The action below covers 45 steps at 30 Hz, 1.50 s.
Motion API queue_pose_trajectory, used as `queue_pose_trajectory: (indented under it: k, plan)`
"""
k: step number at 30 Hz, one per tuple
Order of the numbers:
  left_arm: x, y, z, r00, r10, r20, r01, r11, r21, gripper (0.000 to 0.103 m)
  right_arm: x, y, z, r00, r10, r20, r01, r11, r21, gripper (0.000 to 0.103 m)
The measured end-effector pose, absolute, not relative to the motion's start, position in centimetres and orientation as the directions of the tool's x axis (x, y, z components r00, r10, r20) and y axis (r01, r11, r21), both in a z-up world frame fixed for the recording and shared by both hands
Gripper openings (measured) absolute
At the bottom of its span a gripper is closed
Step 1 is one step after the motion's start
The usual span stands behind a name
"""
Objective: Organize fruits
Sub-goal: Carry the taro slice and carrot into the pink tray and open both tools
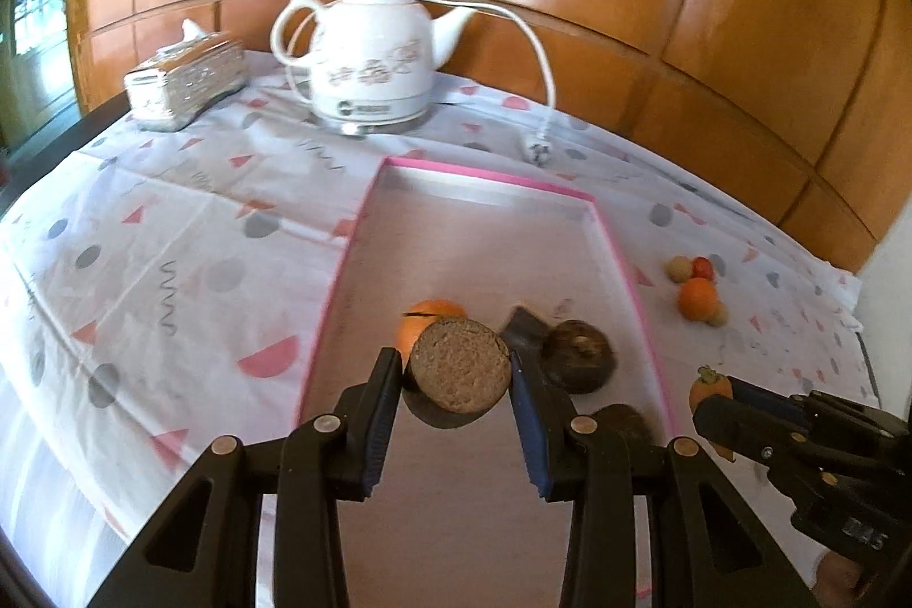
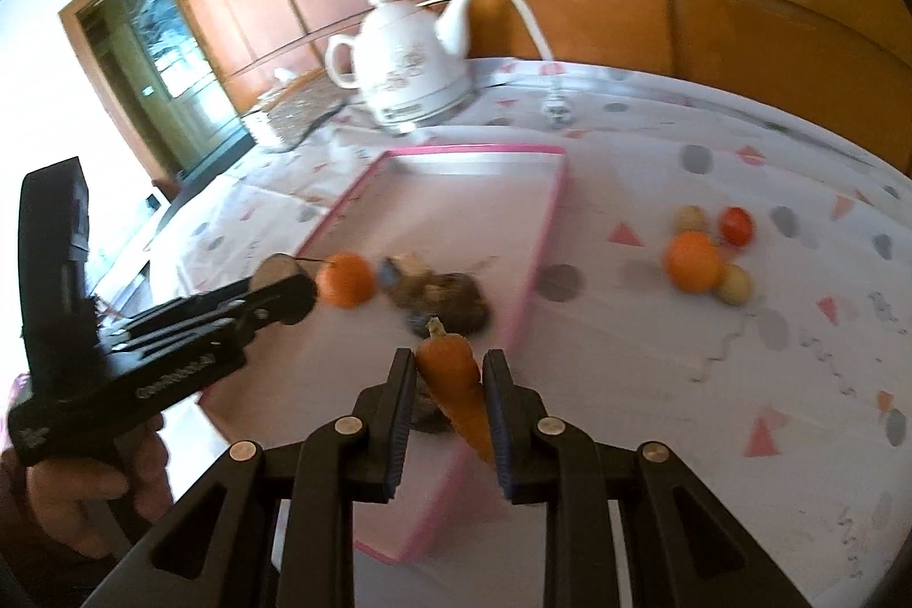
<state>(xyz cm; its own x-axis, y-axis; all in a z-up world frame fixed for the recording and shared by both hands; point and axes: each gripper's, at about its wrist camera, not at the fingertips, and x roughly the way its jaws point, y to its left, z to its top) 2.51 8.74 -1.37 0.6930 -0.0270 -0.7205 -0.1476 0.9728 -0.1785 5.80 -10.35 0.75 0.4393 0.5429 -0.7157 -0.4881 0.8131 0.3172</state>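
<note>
Your left gripper jaws clenched on brown round fruit over pink tray, your right gripper jaws grasped carrot, orange on desk

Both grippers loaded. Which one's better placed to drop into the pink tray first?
Left, probably. The left gripper holds the brown round fruit already over the pink tray, near the orange inside. The right gripper, shut on the carrot, sits at the tray's near right edge.
</note>
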Motion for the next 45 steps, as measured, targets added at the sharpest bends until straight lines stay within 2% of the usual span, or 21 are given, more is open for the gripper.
queue_pose_trajectory:
  k: [4,5,7,9,11,14,17,21,24,37,45]
  plan:
    - [2.1,9.7,-1.7,0.694,0.001,-0.720,-0.185,0.967,-0.177,0.039,5.9,-8.1,0.9,0.404,0.572,-0.714,-0.520,0.786,0.335,0.024]
    - [2.1,9.9,-1.7,0.693,0.004,-0.721,-0.193,0.965,-0.180,0.043,6.0,-7.5,0.9,0.393,0.581,-0.713,-0.531,0.776,0.341,0.025]
    - [1.8,10.1,-1.5,0.701,0.020,-0.713,-0.205,0.963,-0.175,0.054,6.3,-6.5,0.8,0.372,0.598,-0.710,-0.535,0.763,0.363,0.025]
    - [1.5,10.2,-1.1,0.713,0.040,-0.700,-0.214,0.963,-0.163,0.072,6.5,-5.8,0.6,0.369,0.600,-0.710,-0.531,0.763,0.368,0.027]
    - [1.3,10.2,-0.8,0.726,0.082,-0.682,-0.230,0.965,-0.129,0.079,6.4,-5.6,0.4,0.378,0.596,-0.709,-0.521,0.770,0.370,0.041]
    - [1.1,10.5,-0.5,0.732,0.111,-0.672,-0.255,0.960,-0.118,0.086,6.2,-5.6,-0.1,0.395,0.570,-0.720,-0.501,0.791,0.351,0.055]
    - [0.9,10.5,-0.3,0.737,0.143,-0.660,-0.283,0.953,-0.109,0.088,5.7,-6.1,-0.2,0.427,0.540,-0.725,-0.488,0.813,0.318,0.058]
    - [0.5,10.4,-0.1,0.751,0.155,-0.641,-0.290,0.951,-0.109,0.099,4.7,-7.3,0.6,0.526,0.499,-0.689,-0.467,0.846,0.257,0.062]
    - [0.3,10.1,0.2,0.764,0.158,-0.625,-0.288,0.951,-0.112,0.103,4.6,-8.2,1.0,0.577,0.455,-0.678,-0.433,0.874,0.218,0.063]
    - [0.3,7.2,0.5,0.769,0.159,-0.619,-0.222,0.975,-0.025,0.103,5.1,-13.6,0.0,0.586,0.430,-0.687,-0.325,0.901,0.287,0.063]
    - [0.5,5.4,0.0,0.760,0.134,-0.636,-0.172,0.985,0.002,0.103,5.6,-16.7,-1.9,0.573,0.361,-0.736,-0.246,0.932,0.266,0.063]
